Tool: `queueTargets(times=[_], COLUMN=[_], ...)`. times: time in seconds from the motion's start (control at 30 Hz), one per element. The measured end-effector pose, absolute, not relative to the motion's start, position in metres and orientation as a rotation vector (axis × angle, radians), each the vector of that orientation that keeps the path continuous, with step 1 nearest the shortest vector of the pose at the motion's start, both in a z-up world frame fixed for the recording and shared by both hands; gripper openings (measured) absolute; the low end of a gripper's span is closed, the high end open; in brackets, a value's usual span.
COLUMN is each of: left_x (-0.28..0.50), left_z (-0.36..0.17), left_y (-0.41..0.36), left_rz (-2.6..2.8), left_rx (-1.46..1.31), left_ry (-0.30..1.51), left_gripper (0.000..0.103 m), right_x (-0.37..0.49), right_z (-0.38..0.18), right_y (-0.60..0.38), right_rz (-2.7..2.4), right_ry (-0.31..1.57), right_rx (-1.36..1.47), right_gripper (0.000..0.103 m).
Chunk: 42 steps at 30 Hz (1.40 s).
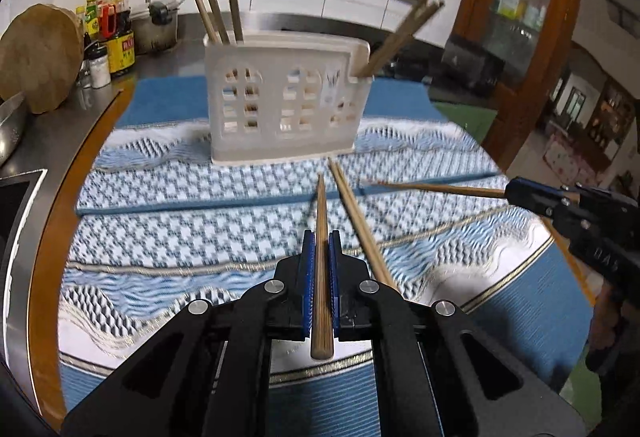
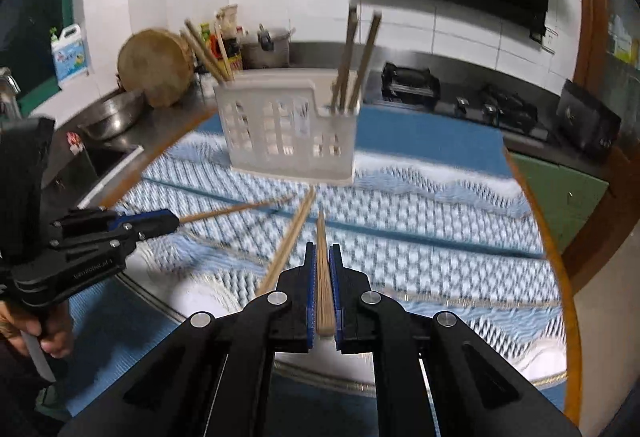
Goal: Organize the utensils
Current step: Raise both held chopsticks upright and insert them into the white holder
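A white plastic utensil holder [image 1: 286, 99] stands on the blue patterned cloth [image 1: 192, 221], with several wooden chopsticks upright in its left end [image 1: 214, 3] and some leaning out of its right end [image 1: 404, 33]. My left gripper [image 1: 321, 237] is shut on one chopstick [image 1: 321, 277] that points at the holder. Loose chopsticks [image 1: 356, 221] lie on the cloth just right of it. My right gripper [image 2: 322, 249] is shut on another chopstick [image 2: 323, 277]. The holder shows in the right wrist view [image 2: 290, 127], and so does the left gripper [image 2: 168, 223].
A round wooden block [image 1: 38, 57], sauce bottles [image 1: 116, 37], a pot [image 1: 158, 25] and a steel bowl [image 2: 112, 117] stand on the steel counter at the left. A gas stove [image 2: 460, 93] is behind on the right. The table has a wooden rim [image 1: 52, 237].
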<state>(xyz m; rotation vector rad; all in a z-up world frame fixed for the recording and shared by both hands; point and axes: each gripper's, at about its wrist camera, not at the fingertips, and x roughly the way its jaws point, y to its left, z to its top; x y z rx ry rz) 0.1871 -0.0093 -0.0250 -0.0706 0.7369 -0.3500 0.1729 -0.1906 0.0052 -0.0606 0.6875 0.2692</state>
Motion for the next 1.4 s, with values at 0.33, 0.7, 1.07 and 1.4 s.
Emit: queueTargets(times=[0.33,0.7,1.07,1.4], left_x=[0.208,0.222,0.223,0.263], left_z=[0.009,0.037,0.103,0.165], left_y=[0.000,0.004,0.005,0.003], left_rz=[-0.364,-0.386,-0.392,-0.325], left_rx=[-0.076,-0.051,-0.021,-0.004], left_ry=[0.693,0.668,0.543,0.417], left_gripper=[0.005,0.005,0.005,0.005], right_x=[0.215,0.242,0.310,0.332], right_z=[0.090,0.178,0.143,0.119], right_y=[-0.185,-0.170,-0.156,-0.151], right_rz=[0.339,0.360,0.302,0.304], right_ry=[0.623,0.556,0.697,0.729], right_rx=[-0.067,-0.138,-0.175,-0.172], right_gripper=[0.006,0.006,0.006,0.007])
